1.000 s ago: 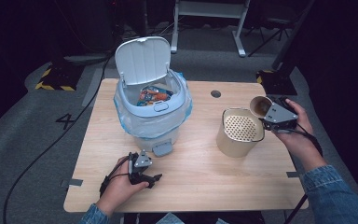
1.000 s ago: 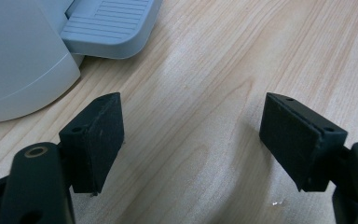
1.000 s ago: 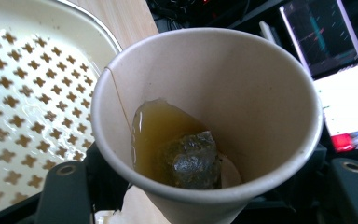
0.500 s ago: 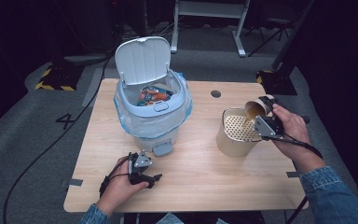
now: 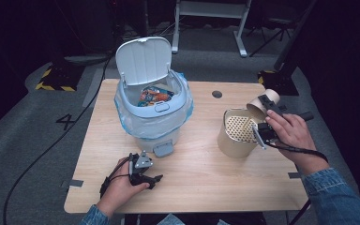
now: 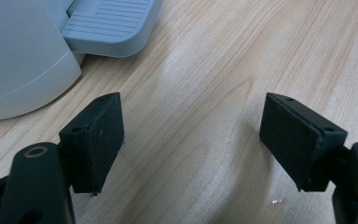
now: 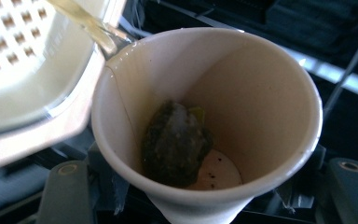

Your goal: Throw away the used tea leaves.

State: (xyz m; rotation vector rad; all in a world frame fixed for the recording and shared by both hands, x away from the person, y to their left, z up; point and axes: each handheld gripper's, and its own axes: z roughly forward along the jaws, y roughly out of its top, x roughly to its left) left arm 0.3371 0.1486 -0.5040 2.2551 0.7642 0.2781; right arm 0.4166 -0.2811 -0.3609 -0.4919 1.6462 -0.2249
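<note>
My right gripper (image 5: 266, 111) is shut on a tan paper cup (image 5: 261, 100), which is tipped over the right rim of a beige container (image 5: 234, 140) with a perforated strainer top (image 5: 242, 127). In the right gripper view a thin stream of yellowish liquid (image 7: 87, 22) runs from the lip of the cup (image 7: 261, 93) onto the strainer (image 7: 23, 56), and a wet tea bag (image 7: 175, 144) lies inside the cup. My left gripper (image 5: 146, 174) rests on the table near the front edge, open with nothing between its jaws (image 6: 191, 135), close to the bin's pedal (image 6: 112, 23).
A light blue pedal bin (image 5: 152, 110) with a plastic liner stands at the table's middle left, its lid (image 5: 143, 61) up and colourful waste inside. The wooden table (image 5: 206, 183) has a cable hole (image 5: 217, 94) at the back. Dark floor and stands surround it.
My right hand has carried the cup leftward from beside the container to over its rim and tipped it. The left hand has stayed put.
</note>
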